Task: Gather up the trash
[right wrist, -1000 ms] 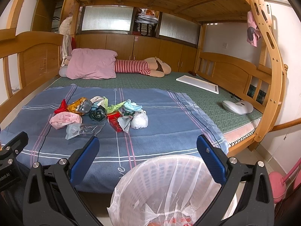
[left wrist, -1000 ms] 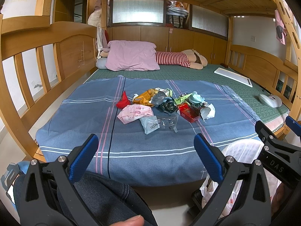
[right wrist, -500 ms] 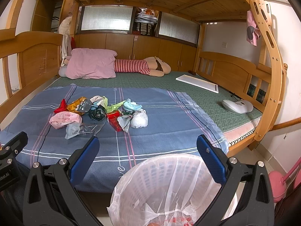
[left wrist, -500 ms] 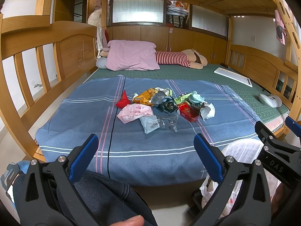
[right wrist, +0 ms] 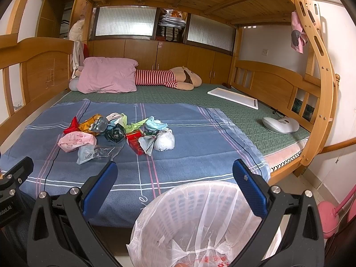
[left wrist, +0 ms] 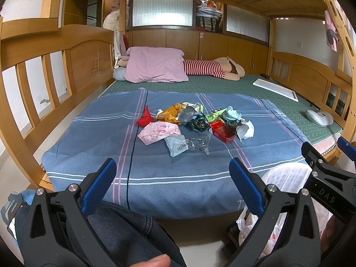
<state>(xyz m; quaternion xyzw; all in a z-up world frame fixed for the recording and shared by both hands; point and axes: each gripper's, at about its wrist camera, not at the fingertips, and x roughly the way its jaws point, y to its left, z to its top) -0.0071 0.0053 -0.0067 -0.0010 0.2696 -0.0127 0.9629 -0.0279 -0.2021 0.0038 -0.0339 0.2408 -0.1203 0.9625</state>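
Note:
A pile of trash lies on the blue striped blanket (left wrist: 155, 173) on the bed: a pink wrapper (left wrist: 156, 133), a red wrapper (left wrist: 145, 116), an orange bag (left wrist: 170, 114), a clear plastic bag (left wrist: 189, 143), a red box (left wrist: 222, 131) and white crumpled plastic (left wrist: 245, 130). The pile also shows in the right wrist view (right wrist: 115, 133). My left gripper (left wrist: 172, 180) is open and empty, well short of the pile. My right gripper (right wrist: 174, 182) is open and empty above a white bin (right wrist: 200, 222) lined with a plastic bag.
A pink pillow (left wrist: 155, 65) and striped plush toy (left wrist: 209, 69) lie at the far end. A white board (right wrist: 233, 99) and a white device (right wrist: 280, 125) lie on the green mat at right. Wooden bed rails stand on both sides. A denim-clad knee (left wrist: 124, 229) is below my left gripper.

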